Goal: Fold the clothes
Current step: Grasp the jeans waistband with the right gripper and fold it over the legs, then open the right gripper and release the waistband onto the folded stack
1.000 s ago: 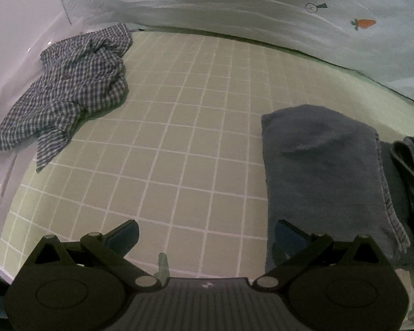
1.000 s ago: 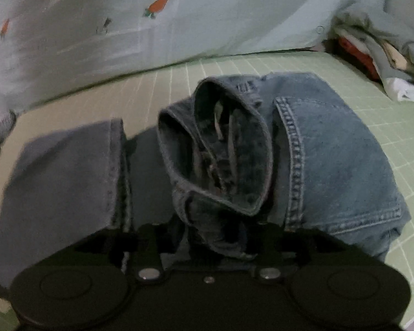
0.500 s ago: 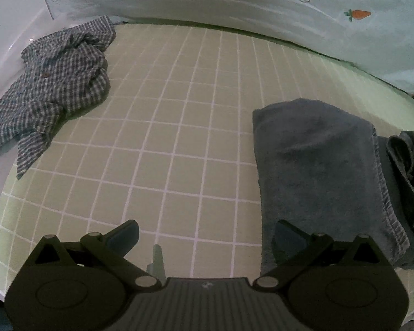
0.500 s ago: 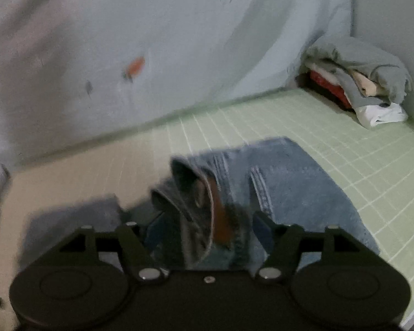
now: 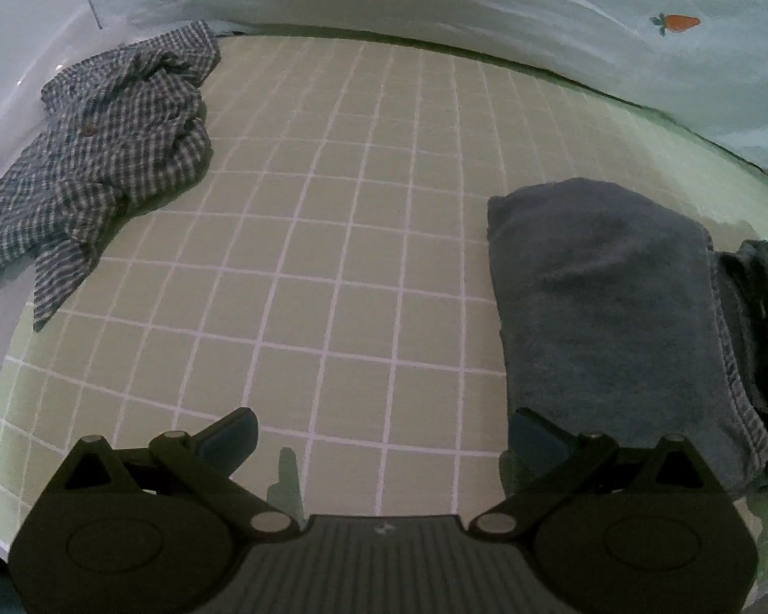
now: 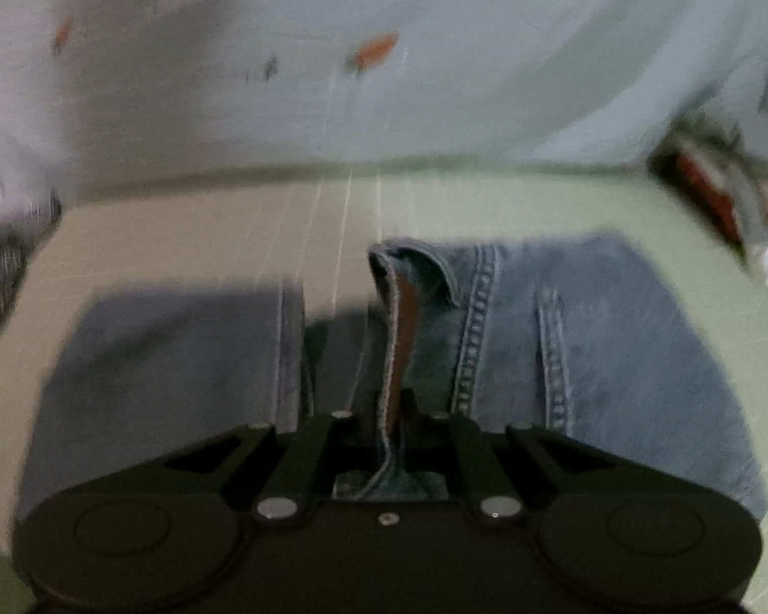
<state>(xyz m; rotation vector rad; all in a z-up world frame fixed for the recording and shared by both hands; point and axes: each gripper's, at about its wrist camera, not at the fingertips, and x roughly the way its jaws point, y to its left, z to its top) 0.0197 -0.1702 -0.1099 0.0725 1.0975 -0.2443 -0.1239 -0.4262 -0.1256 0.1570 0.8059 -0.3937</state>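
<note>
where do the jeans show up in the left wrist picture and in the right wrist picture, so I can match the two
Left wrist: the jeans show only as a dark bunch at the far right edge.
Right wrist: they fill the lower middle and right, waistband pinched in the right gripper.
Shared landmark: the folded gray towel, just left of the jeans in both.

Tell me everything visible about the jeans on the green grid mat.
The jeans are faded blue denim with pale double stitching, lying mostly flat on the green grid mat. One edge fold stands up, showing a brown inner patch, pinched in the right gripper, whose jaws have just closed on it. A folded grey-blue cloth lies beside them.
</note>
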